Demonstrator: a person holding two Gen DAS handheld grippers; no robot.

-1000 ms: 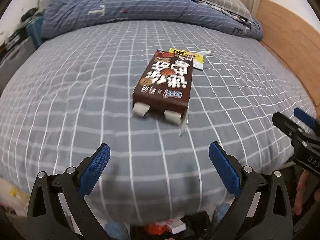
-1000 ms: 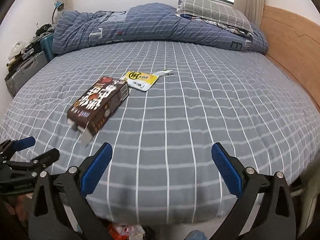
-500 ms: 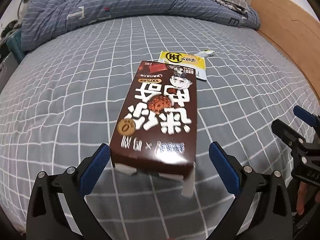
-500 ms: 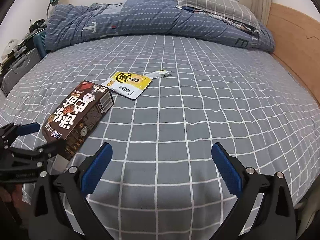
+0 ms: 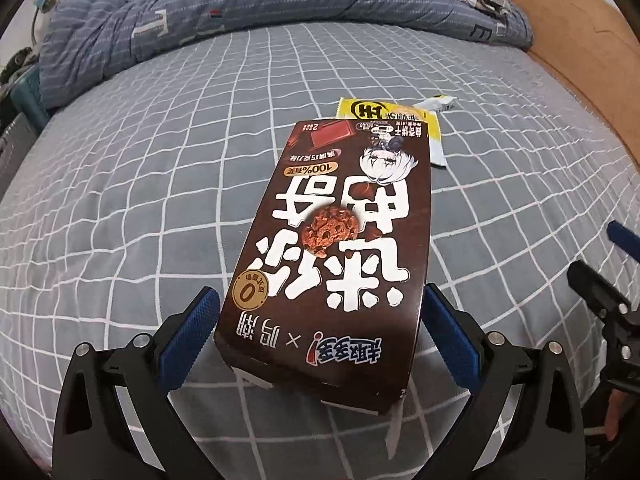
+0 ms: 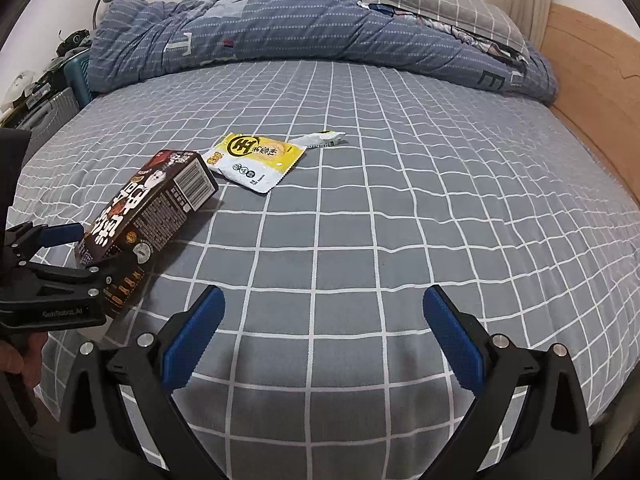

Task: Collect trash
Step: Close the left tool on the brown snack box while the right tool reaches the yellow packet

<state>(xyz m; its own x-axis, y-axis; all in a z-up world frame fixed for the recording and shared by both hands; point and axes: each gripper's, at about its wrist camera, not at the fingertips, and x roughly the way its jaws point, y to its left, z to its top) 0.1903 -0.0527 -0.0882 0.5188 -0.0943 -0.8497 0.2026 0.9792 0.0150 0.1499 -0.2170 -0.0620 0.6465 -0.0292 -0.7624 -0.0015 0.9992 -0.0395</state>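
A brown cookie box [image 5: 332, 248] lies on the grey checked bed [image 5: 120, 184], its open near end between the fingers of my left gripper [image 5: 316, 328]. The blue pads stand wide, beside the box's sides; I cannot tell if they touch. In the right wrist view the box [image 6: 148, 212] sits at the left with the left gripper [image 6: 76, 256] around its near end. A yellow snack wrapper [image 6: 256, 160] and a small white wrapper [image 6: 320, 138] lie behind the box. My right gripper [image 6: 324, 336] is open and empty over the bed's front.
A rumpled blue duvet [image 6: 280, 36] and a grey pillow [image 6: 440, 4] lie at the far side. A wooden headboard [image 6: 592, 92] runs along the right. A suitcase and clutter [image 6: 44, 104] stand at the left beside the bed.
My left gripper has moved forward so the box's near end now sits between its fingers. My right gripper has moved forward over the bed and stays open.
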